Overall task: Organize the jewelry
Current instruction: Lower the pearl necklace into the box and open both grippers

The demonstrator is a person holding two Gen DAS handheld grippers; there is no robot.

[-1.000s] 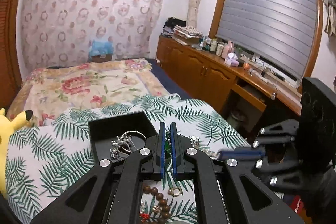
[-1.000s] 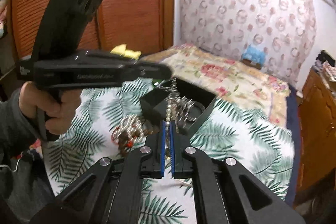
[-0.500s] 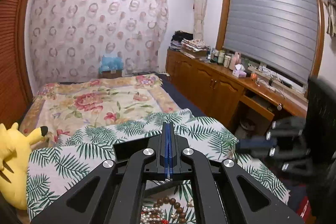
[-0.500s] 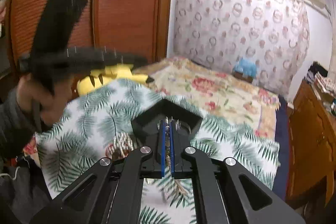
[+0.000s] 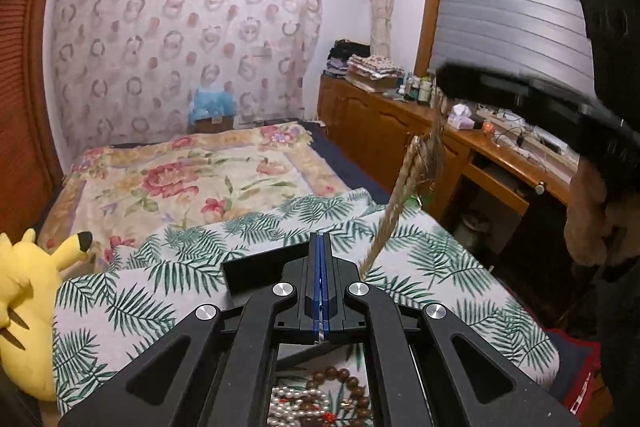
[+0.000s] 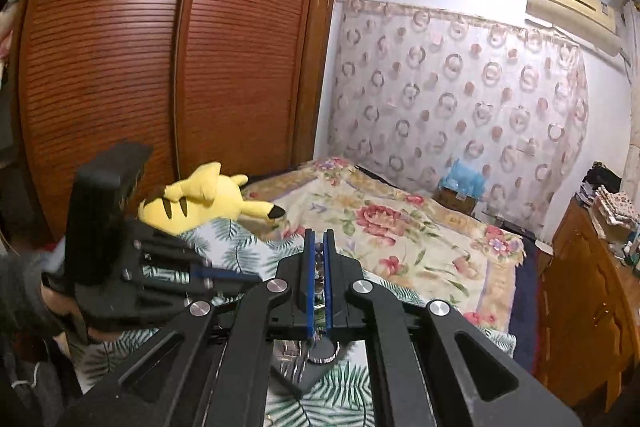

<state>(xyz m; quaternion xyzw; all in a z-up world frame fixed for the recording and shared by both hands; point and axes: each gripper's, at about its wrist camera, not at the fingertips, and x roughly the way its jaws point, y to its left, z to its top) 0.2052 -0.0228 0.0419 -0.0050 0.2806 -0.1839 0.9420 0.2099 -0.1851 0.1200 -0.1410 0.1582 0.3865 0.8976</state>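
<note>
A beaded necklace (image 6: 318,269) was pinched between the blue pads of the right gripper (image 6: 318,247), its beads showing in the narrow gap between the fingers. In the left wrist view the same strand (image 5: 404,187) hung, motion-blurred, from the raised right gripper (image 5: 452,83) down toward the black jewelry box (image 5: 256,269). The box sat on the palm-leaf cloth (image 5: 432,267), its far wall showing just past the left gripper (image 5: 321,239), whose fingers were clenched flat together with nothing visible between them. Below that gripper's frame, a pile of pearl and brown wooden bead strands (image 5: 320,399) lay on the cloth, close to the box. In the right wrist view the box (image 6: 320,363) lay under the gripper, with some silver pieces (image 6: 308,351) too hidden to identify. A yellow Pikachu plush (image 5: 28,307) rested at the left edge of the cloth, beside the floral bedspread (image 5: 180,179). A wooden dresser (image 5: 380,123) stood along the window wall.
</note>
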